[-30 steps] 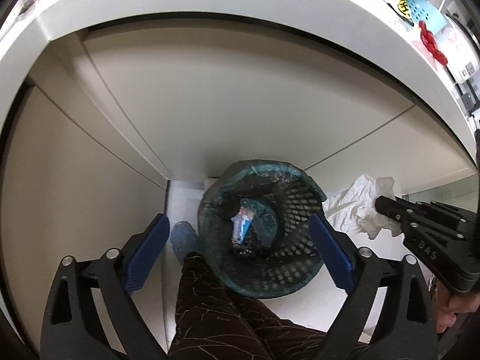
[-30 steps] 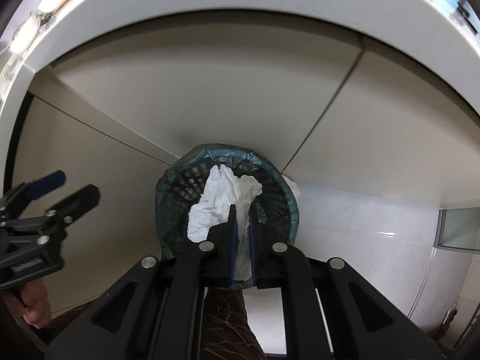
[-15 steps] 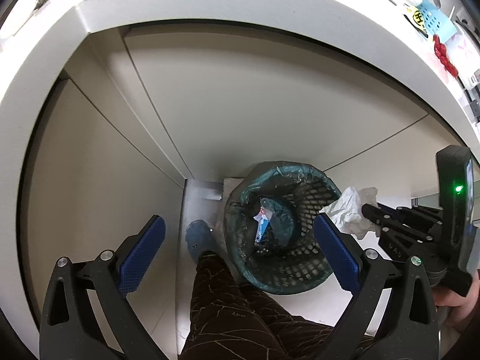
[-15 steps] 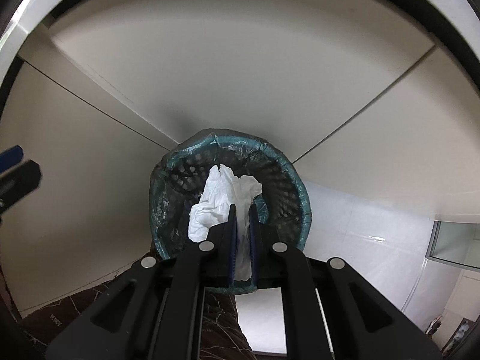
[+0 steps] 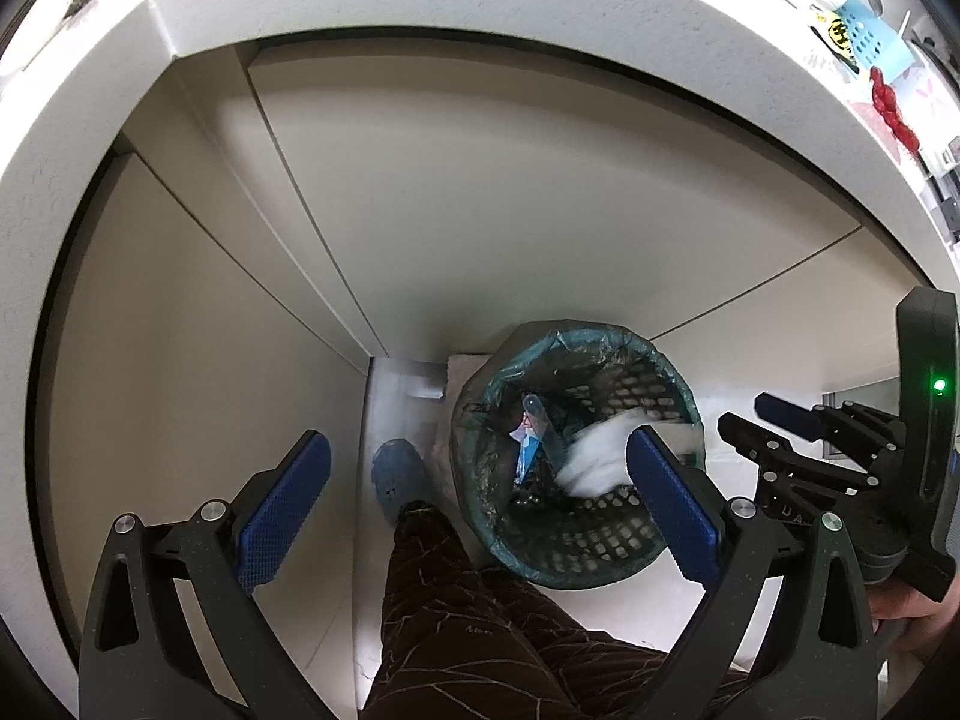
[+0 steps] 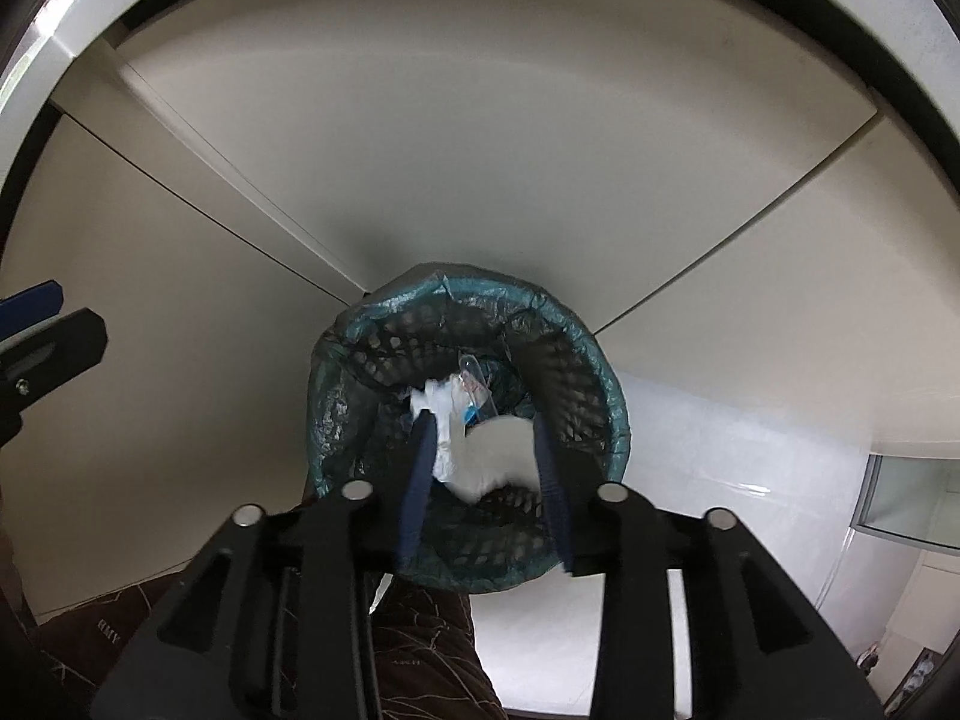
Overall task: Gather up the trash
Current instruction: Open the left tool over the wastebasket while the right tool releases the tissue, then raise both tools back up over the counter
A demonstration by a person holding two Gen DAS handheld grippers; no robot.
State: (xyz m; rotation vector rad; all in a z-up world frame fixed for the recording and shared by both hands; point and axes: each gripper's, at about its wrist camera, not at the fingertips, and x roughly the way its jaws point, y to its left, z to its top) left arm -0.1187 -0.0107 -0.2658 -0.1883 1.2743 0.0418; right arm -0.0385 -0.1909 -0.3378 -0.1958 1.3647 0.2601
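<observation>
The white counter arches over everything, with pale cabinet doors below it, and the waste basket stands on the floor right at the foot of those doors. That basket is the landmark: a dark mesh bin lined with a teal bag folded over its rim, its mouth facing up so that anything let go above it falls in.

Nearer than the basket, a person's leg in dark patterned trousers ends in a blue slipper planted just to the basket's left, close enough for both hands to hang over the opening.

The right gripper points almost straight down over the basket's mouth. Its jaws have just been opening, and they now stand apart with the pads off the crumpled white tissue, which shows blurred between them and looks to be dropping inside the rim. In the left wrist view the same white tissue smears across the basket's interior, so the release seems well aimed.

The left gripper hangs spread wide and empty above the basket's near-left edge, probably just waiting clear of the drop.

Deep in the basket lies a small wrapper with blue and red print, beside the falling tissue.
</observation>
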